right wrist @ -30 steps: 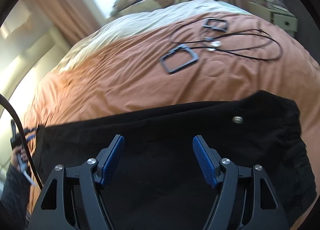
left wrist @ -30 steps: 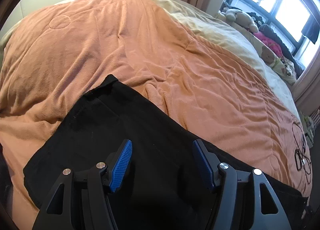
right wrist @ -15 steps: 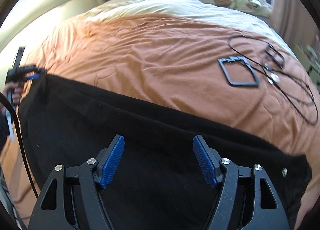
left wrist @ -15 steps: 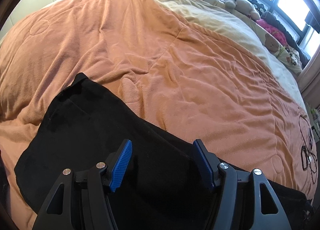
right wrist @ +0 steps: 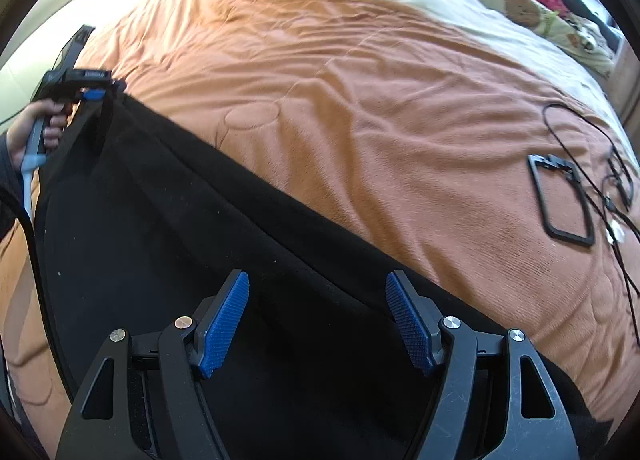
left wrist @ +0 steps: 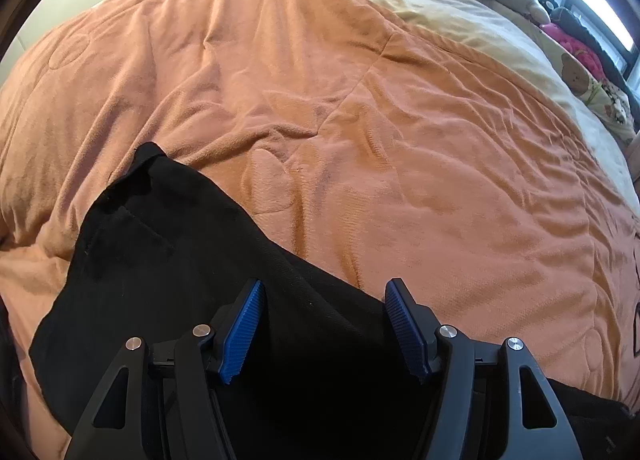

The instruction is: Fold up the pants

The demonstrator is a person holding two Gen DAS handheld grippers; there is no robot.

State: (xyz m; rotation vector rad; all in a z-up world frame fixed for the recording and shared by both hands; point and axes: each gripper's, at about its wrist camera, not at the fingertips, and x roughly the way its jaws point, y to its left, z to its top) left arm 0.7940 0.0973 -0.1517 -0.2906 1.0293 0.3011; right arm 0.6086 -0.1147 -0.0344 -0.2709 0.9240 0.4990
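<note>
**Both grippers wide open over the pants, nothing grabbed**

Your black pants (left wrist: 168,272) are spread flat along the near edge of the orange comforter (left wrist: 360,120). Your left gripper (left wrist: 324,320) hangs over one end, jaws well apart, nothing between the blue pads. Same for your right gripper (right wrist: 318,320): spread wide over the dark fabric, no grip. From the right wrist view you can see your hand (right wrist: 34,132) on the other handle. A black frame (right wrist: 564,200) and cables (right wrist: 600,188) lie well apart from the pants.
</note>
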